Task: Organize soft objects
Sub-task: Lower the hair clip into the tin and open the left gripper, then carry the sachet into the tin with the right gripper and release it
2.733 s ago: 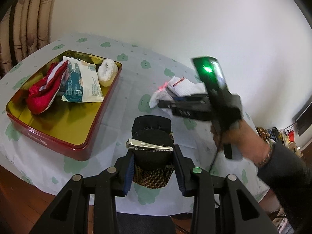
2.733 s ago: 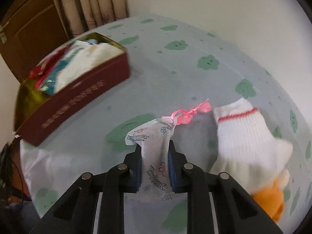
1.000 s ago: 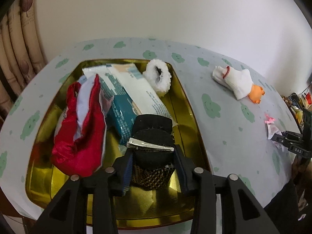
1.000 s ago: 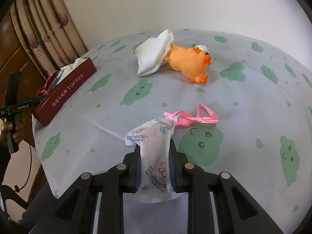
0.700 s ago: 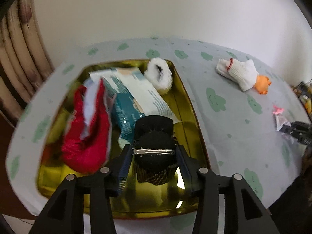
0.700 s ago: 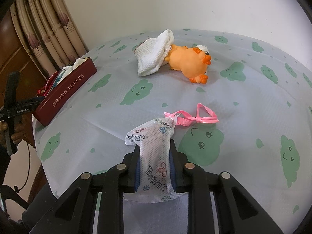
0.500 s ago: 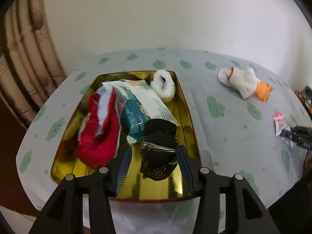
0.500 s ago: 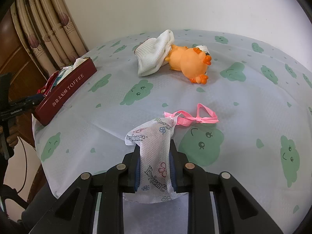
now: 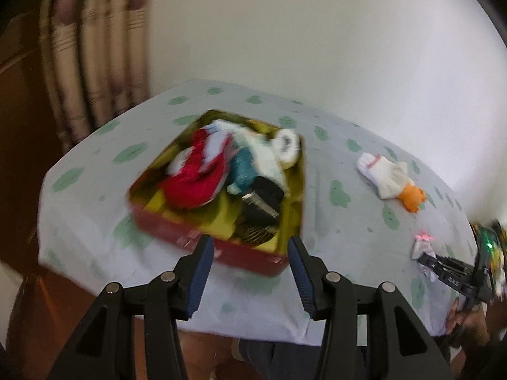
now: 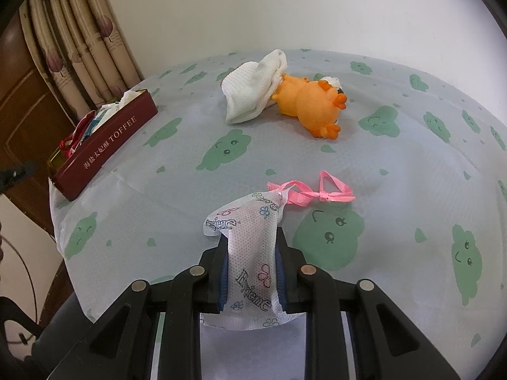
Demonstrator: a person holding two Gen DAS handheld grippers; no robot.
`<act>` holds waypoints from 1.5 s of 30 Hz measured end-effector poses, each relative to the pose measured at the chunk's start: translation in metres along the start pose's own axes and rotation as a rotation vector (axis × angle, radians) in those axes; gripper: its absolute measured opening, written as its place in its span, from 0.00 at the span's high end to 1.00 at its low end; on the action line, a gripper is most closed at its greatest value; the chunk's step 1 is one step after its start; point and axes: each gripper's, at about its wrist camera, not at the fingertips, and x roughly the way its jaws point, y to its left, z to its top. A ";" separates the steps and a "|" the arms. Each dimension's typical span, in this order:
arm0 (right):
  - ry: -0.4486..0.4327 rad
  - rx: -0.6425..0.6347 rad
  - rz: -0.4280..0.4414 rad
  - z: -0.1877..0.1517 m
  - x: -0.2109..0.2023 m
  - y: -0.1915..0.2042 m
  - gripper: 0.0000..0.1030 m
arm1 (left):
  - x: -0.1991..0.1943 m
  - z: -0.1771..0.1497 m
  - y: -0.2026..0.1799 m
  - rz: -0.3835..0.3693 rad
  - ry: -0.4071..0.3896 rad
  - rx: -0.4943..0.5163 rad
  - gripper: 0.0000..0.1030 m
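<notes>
The red toffee tin (image 9: 177,232) (image 10: 107,145) holds a red cloth (image 9: 193,180), a teal packet (image 9: 245,171), a white fluffy piece (image 9: 286,145) and a black hair net with a metal clip (image 9: 261,205). My left gripper (image 9: 250,253) hangs open and empty above the tin's near wall. My right gripper (image 10: 252,253) is shut on a white printed pouch (image 10: 250,243) with a pink ribbon (image 10: 312,191), low over the tablecloth. A white sock (image 10: 253,88) lies over an orange plush duck (image 10: 309,104) farther back.
The round table carries a pale cloth with green cloud faces (image 10: 225,148). Curtains (image 10: 82,38) and a wooden door (image 10: 22,95) stand on the left. A white wall runs behind. A person's hand (image 9: 465,319) grips the right tool at the table's edge.
My left gripper let go of the black hair net, which now lies in the tin, and pulled back and up from it. The right gripper and its pouch stayed put.
</notes>
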 end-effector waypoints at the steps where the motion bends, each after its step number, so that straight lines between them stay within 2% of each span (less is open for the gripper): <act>1: 0.004 -0.010 0.003 0.002 0.000 0.005 0.79 | -0.002 -0.006 0.006 0.001 0.009 -0.047 0.50; 5: -0.001 -0.082 0.060 0.021 -0.002 0.045 0.79 | -0.006 -0.022 0.027 0.008 0.004 -0.157 0.48; 7: -0.015 -0.122 0.100 0.034 -0.002 0.069 0.79 | -0.005 -0.025 0.034 0.053 0.008 -0.177 0.46; 12: -0.045 -0.230 0.262 0.078 0.006 0.151 0.79 | -0.006 -0.024 0.040 0.109 -0.007 -0.191 0.44; 16: -0.018 -0.318 0.386 0.103 0.034 0.220 0.79 | -0.005 -0.024 0.044 0.137 0.007 -0.227 0.38; 22: 0.050 -0.437 0.443 0.117 0.087 0.287 0.79 | -0.007 -0.023 0.048 0.058 -0.021 -0.217 0.38; 30: 0.114 -0.546 0.428 0.117 0.127 0.316 0.79 | 0.006 -0.023 0.053 0.048 0.036 -0.236 0.39; 35: 0.121 -0.615 0.416 0.110 0.134 0.326 0.78 | 0.005 -0.023 0.046 0.057 0.026 -0.197 0.39; 37: 0.116 -0.628 0.422 0.111 0.134 0.327 0.74 | 0.007 -0.024 0.041 0.059 0.035 -0.169 0.39; 39: 0.104 -0.633 0.431 0.111 0.130 0.327 0.64 | 0.009 -0.024 0.040 0.060 0.047 -0.157 0.39; 41: 0.070 -0.626 0.433 0.113 0.125 0.324 0.46 | 0.010 -0.024 0.041 0.060 0.052 -0.159 0.39; 45: 0.021 -0.579 0.456 0.120 0.110 0.314 0.45 | 0.010 -0.025 0.044 0.058 0.054 -0.178 0.39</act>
